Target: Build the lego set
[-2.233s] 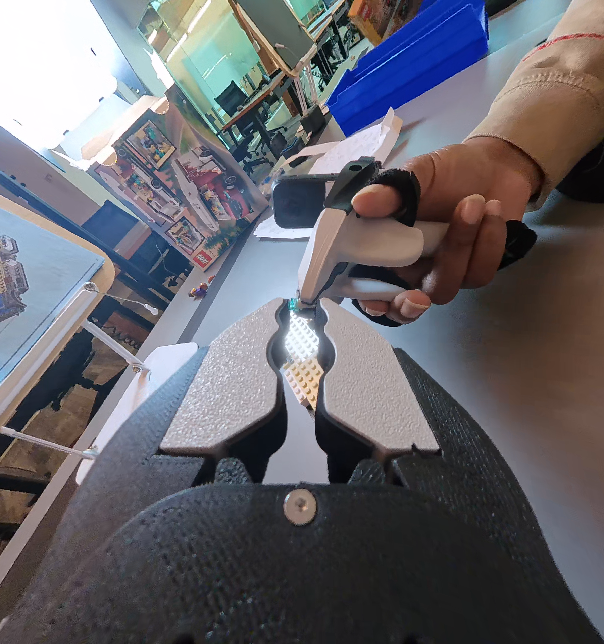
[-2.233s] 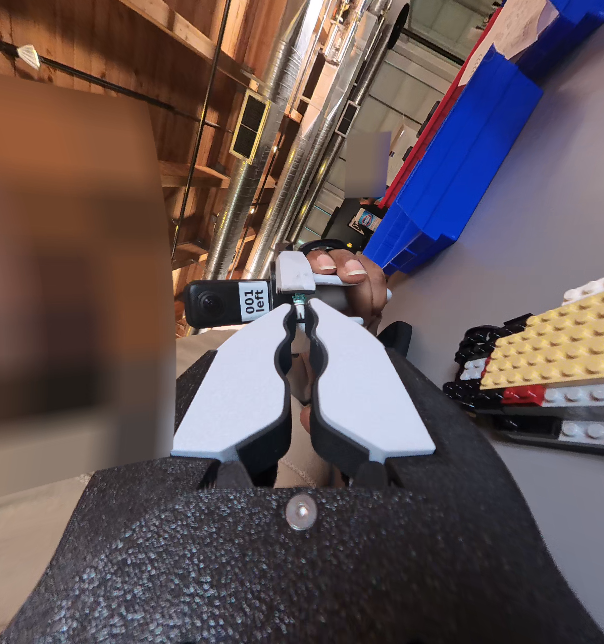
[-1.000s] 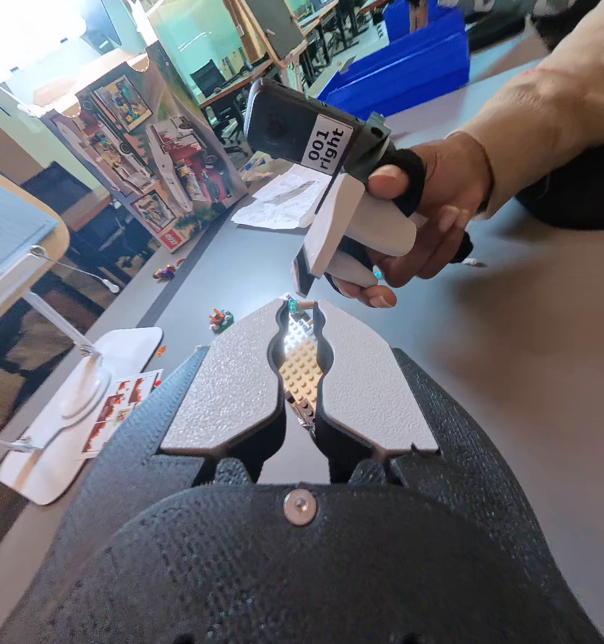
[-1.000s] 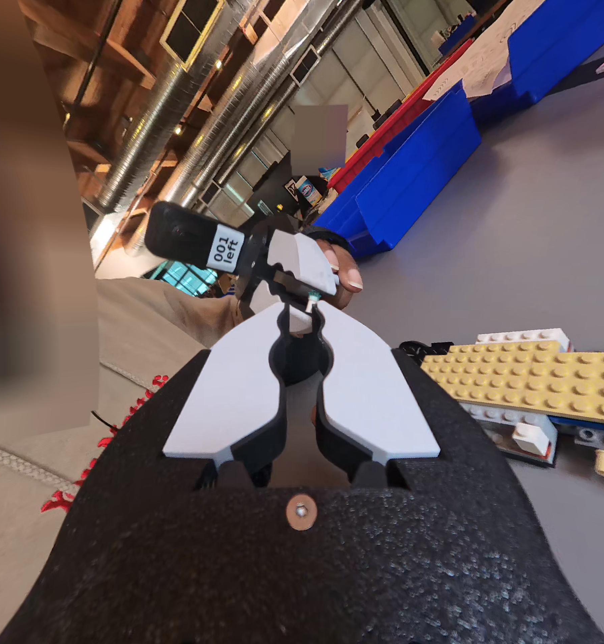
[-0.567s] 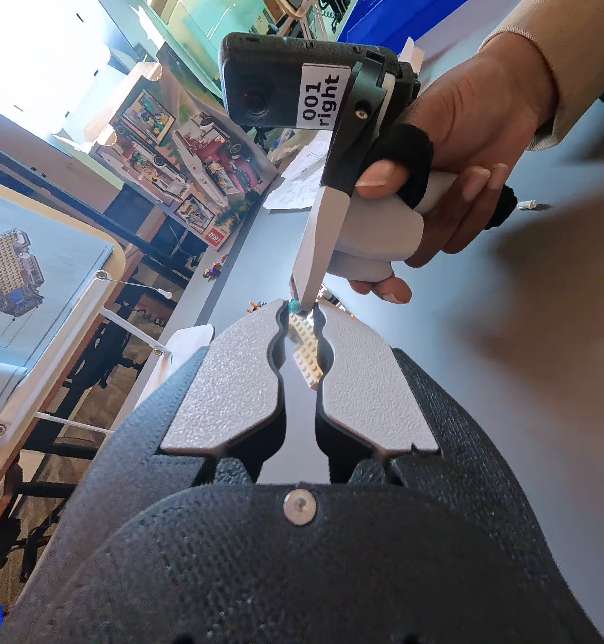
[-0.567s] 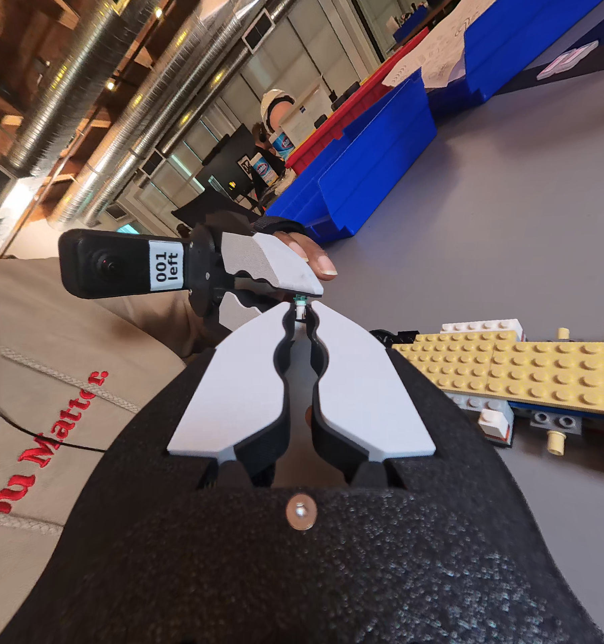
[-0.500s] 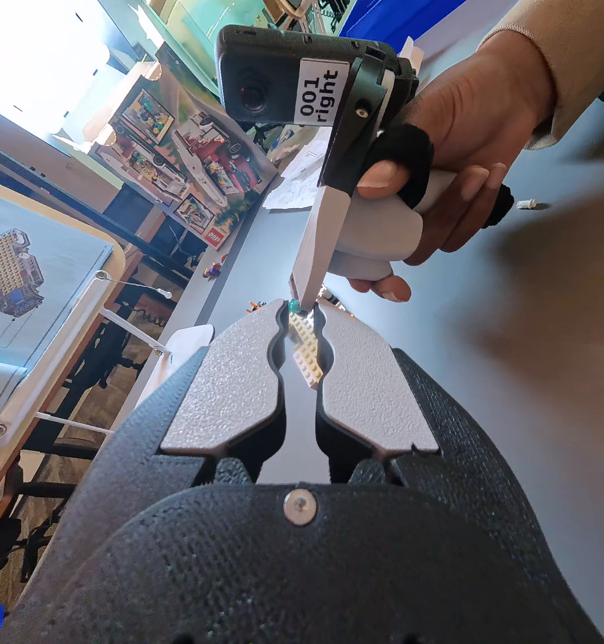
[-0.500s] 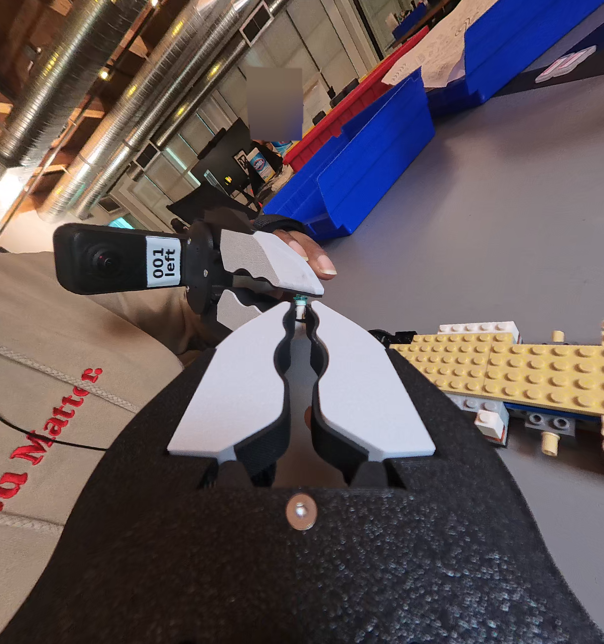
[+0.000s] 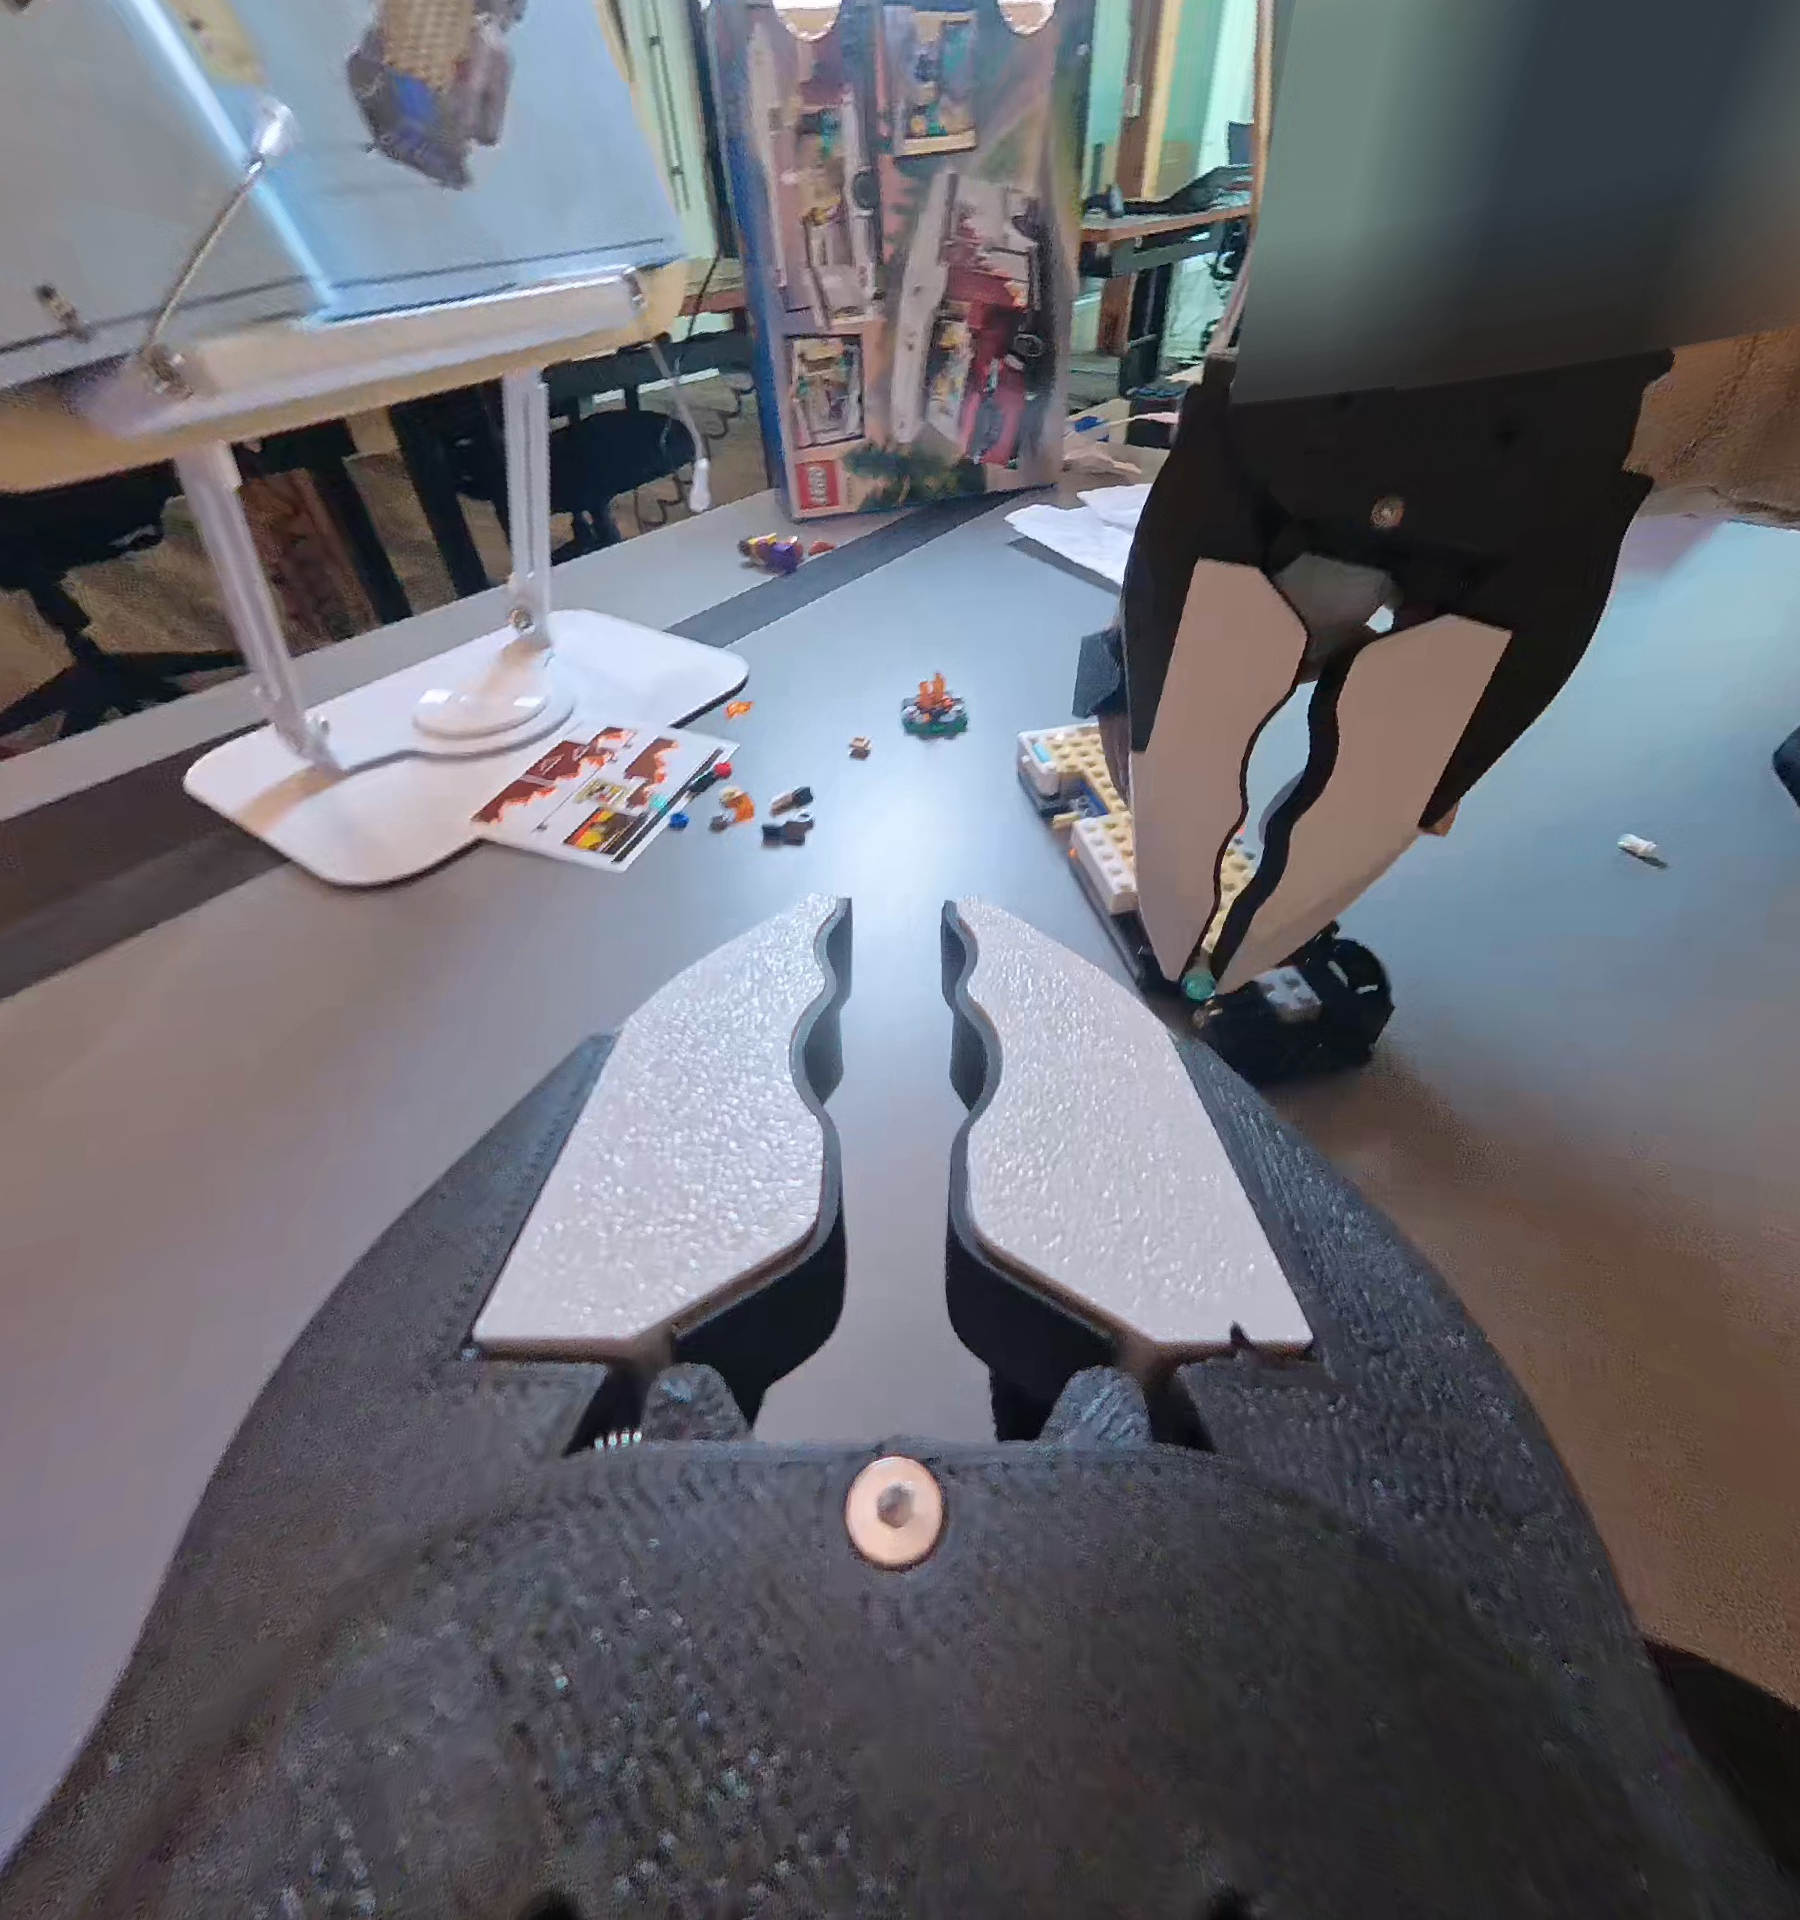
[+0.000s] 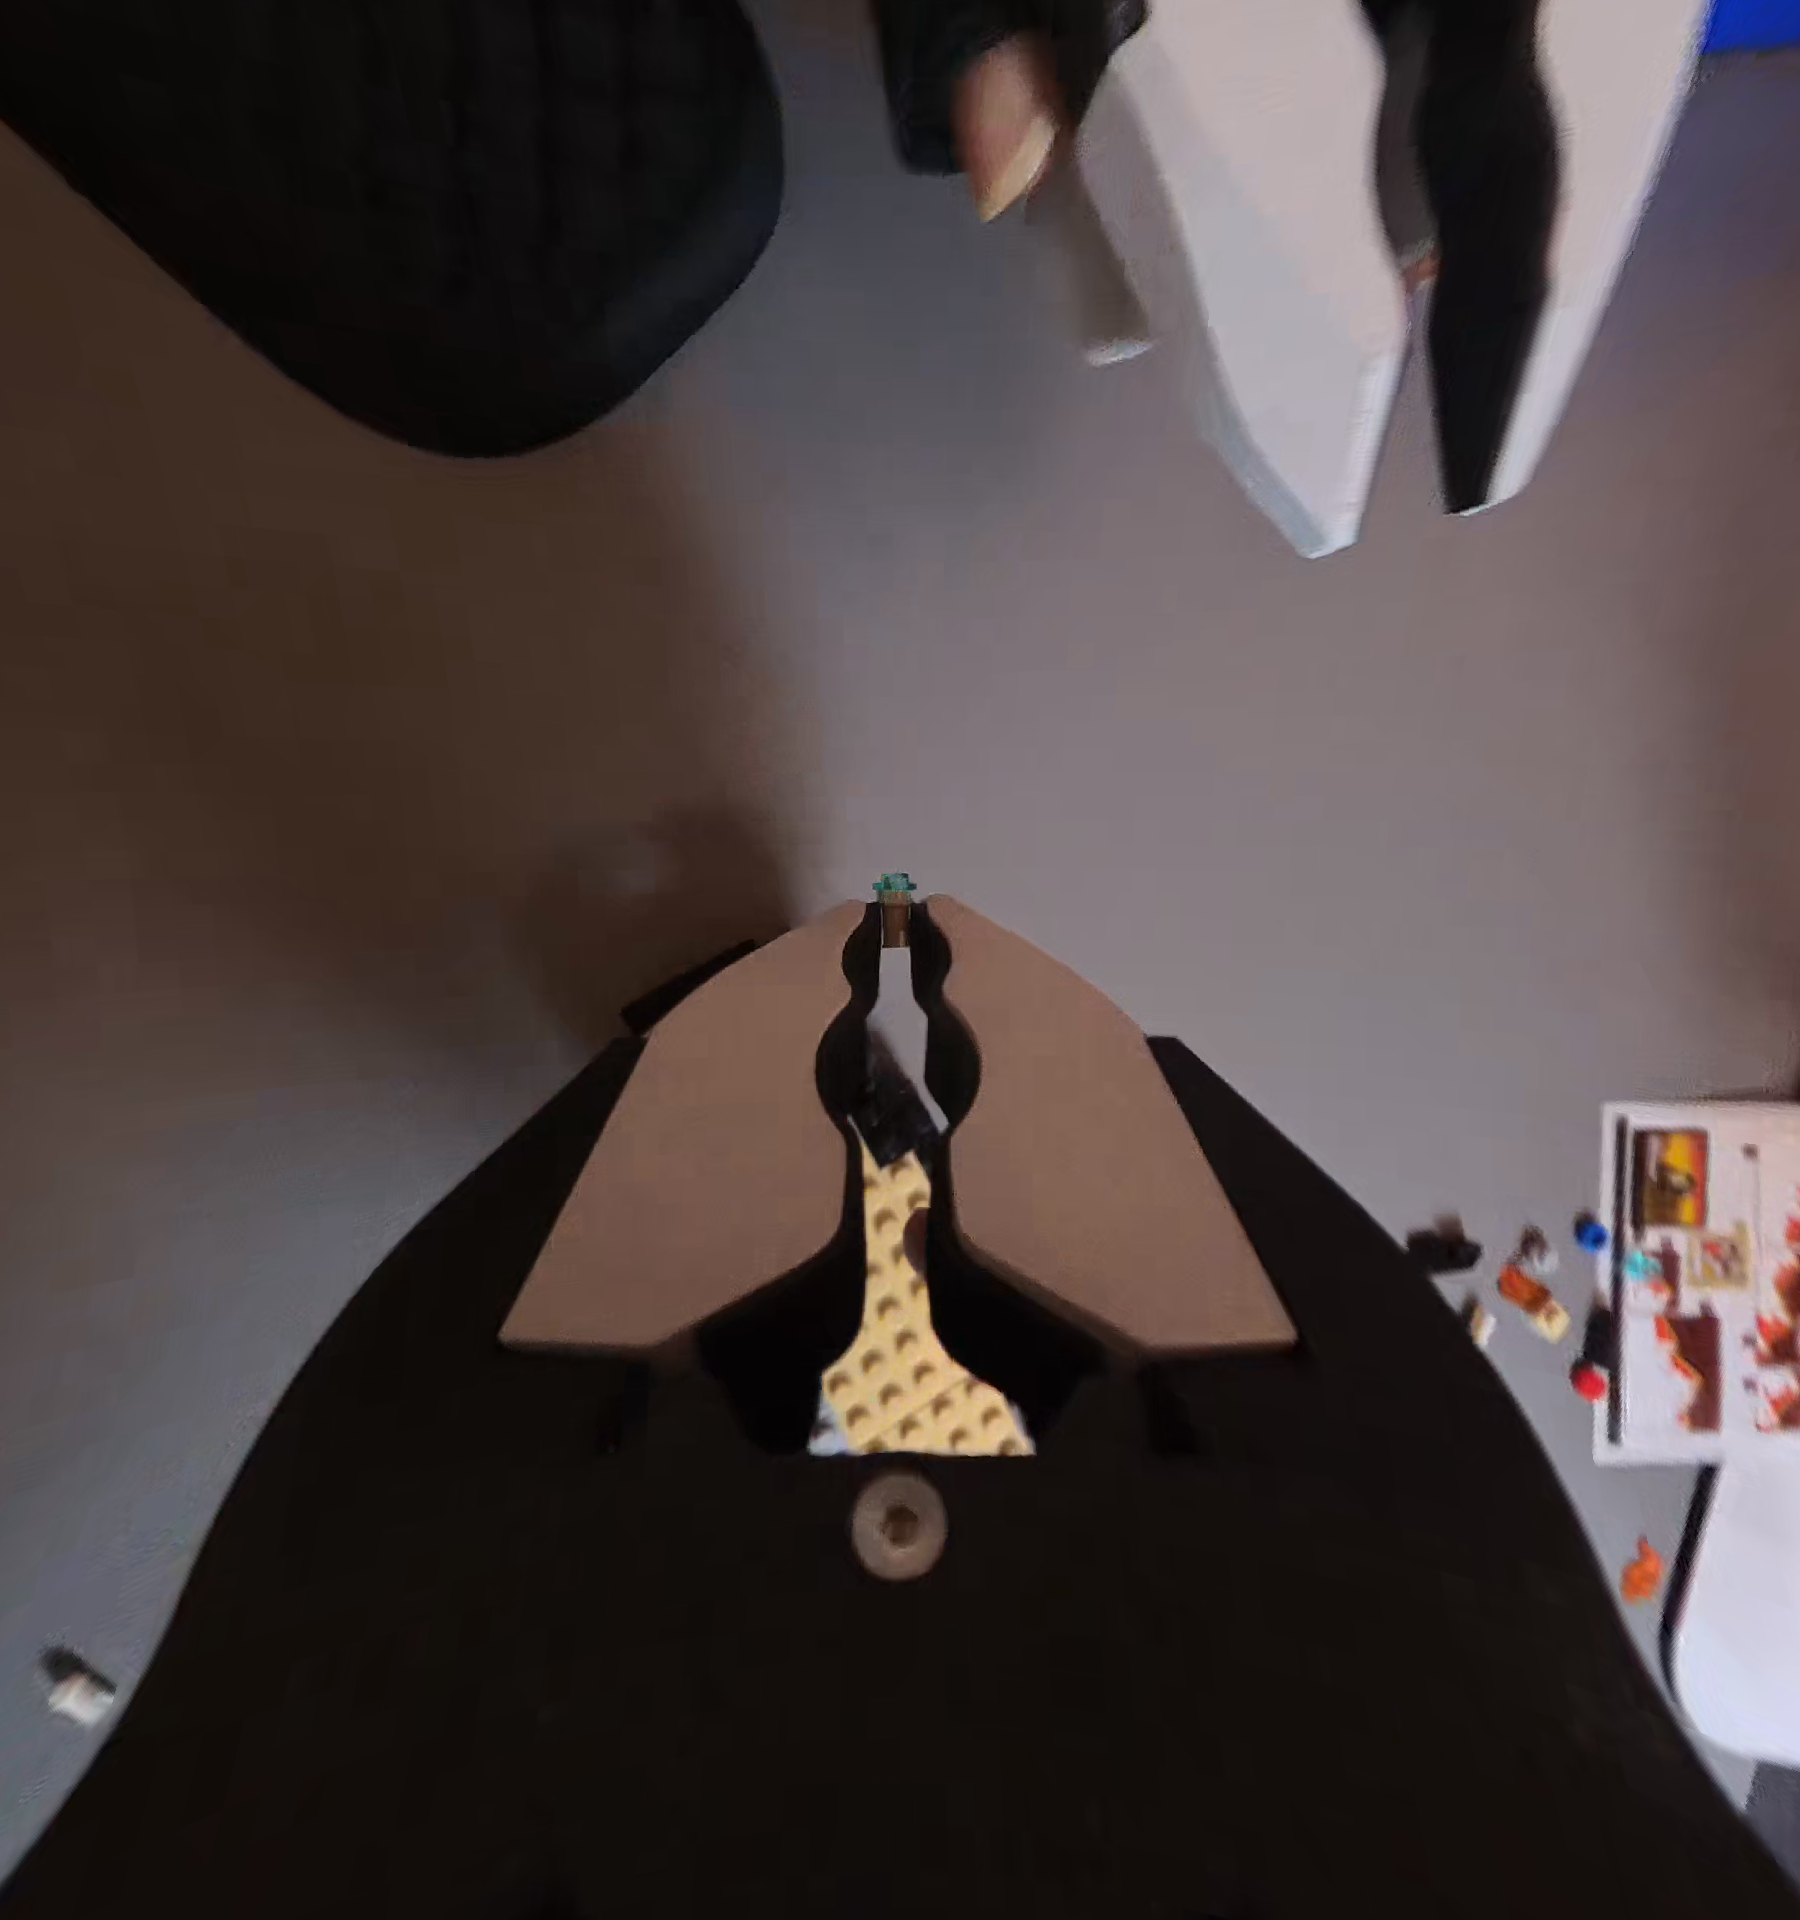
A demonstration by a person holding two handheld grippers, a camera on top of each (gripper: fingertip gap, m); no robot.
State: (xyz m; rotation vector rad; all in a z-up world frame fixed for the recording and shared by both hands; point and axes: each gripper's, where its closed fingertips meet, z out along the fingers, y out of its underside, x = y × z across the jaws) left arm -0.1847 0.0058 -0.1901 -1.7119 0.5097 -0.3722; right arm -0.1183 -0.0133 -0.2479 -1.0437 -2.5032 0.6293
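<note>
My right gripper (image 10: pixel 896 909) is shut on a small piece with a teal top and a brown stem (image 10: pixel 894 906), pinched at the very fingertips. In the left wrist view the right gripper (image 9: pixel 1205 977) points down with that teal piece (image 9: pixel 1199 982) at its tips. It hangs just over the black end (image 9: pixel 1291 1013) of a tan and white brick model (image 9: pixel 1083 790) on the grey table. The tan plate (image 10: pixel 896 1299) shows below the right fingers. My left gripper (image 9: pixel 896 914) is open with nothing between its fingers, low over bare table left of the model. It also shows in the right wrist view (image 10: pixel 1389 530).
A white stand base (image 9: pixel 460 769) with a sticker sheet (image 9: pixel 605 790) lies at the left. Several small loose pieces (image 9: pixel 761 810) and a small campfire piece (image 9: pixel 935 712) lie beyond my left fingers. A toy box (image 9: pixel 906 260) stands at the back. A small white piece (image 9: pixel 1639 847) lies at the right.
Both grippers held the teal-topped piece between them. The left one has opened, let go and drawn back to the left. The right one keeps the piece and has turned down over the model.
</note>
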